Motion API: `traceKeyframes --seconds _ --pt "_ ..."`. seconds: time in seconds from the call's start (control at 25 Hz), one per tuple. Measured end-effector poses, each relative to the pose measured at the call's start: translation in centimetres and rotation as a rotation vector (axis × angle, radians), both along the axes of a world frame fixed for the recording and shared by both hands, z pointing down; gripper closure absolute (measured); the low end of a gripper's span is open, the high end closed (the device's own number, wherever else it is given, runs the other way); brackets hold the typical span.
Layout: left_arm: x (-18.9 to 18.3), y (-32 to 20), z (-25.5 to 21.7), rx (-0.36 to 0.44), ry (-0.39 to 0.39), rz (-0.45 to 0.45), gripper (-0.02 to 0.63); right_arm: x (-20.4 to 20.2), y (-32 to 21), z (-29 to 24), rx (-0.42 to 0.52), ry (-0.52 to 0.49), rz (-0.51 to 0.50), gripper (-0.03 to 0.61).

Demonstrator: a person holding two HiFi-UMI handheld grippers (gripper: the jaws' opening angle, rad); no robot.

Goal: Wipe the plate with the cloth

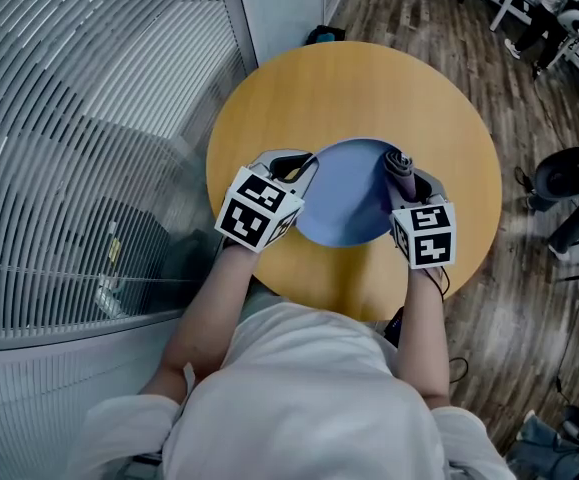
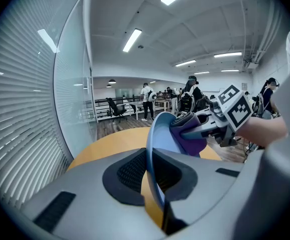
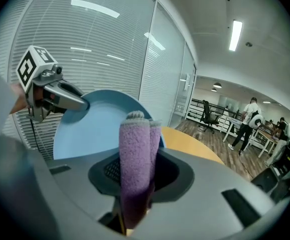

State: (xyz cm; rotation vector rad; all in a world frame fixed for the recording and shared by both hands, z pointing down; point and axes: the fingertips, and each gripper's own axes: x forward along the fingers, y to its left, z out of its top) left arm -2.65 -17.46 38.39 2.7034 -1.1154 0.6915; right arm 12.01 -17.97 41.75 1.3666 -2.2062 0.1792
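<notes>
Round blue plate, tilted over the round yellow wooden table: pinched by its rim in the closed jaws of the left gripper. Touching its face near the opposite rim, folded purple terry cloth, clamped upright in the right gripper.
</notes>
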Motion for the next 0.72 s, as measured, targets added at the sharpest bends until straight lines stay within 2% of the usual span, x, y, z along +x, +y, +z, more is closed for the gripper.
traceKeyframes --seconds 0.44,0.72 --pt "0.4 0.1 0.2 -0.017 0.030 0.003 0.588 0.3 0.4 0.5 0.002 0.035 0.003 0.476" --pt "0.6 0.2 0.2 -0.027 0.040 0.001 0.588 -1.8 0.5 -0.3 0.033 0.050 -0.060 0.476"
